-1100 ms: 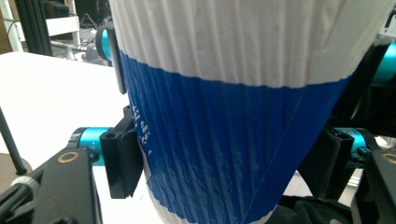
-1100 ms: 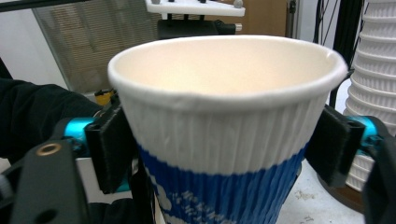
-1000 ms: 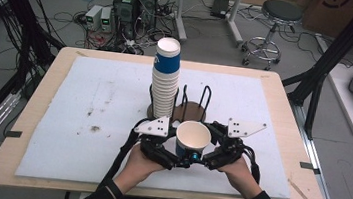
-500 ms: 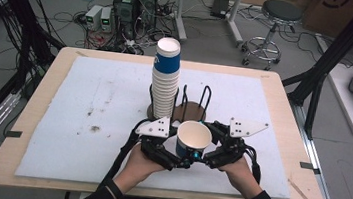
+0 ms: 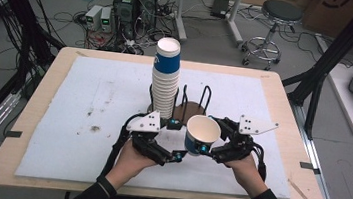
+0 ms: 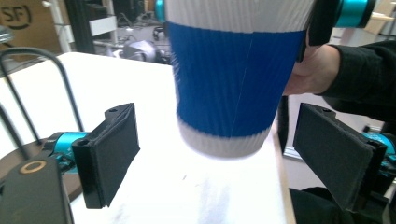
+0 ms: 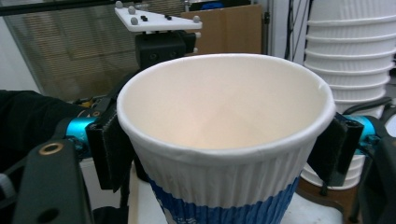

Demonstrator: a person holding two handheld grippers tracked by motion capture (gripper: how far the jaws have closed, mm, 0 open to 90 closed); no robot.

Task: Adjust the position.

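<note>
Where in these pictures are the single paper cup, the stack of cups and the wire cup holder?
single paper cup (image 5: 203, 129), high view, on its white inside.
stack of cups (image 5: 164, 85), high view, on the ribbed side, midway up.
wire cup holder (image 5: 205, 97), high view, on its right upright loop.

A pale wooden tabletop (image 5: 285, 99) carries a big white foam sheet (image 5: 89, 99), scuffed with brown stains at its left, and on that sheet stands a round dark wire-hooped holder (image 5: 194, 110) bearing the tall cup stack (image 5: 165, 80).
</note>
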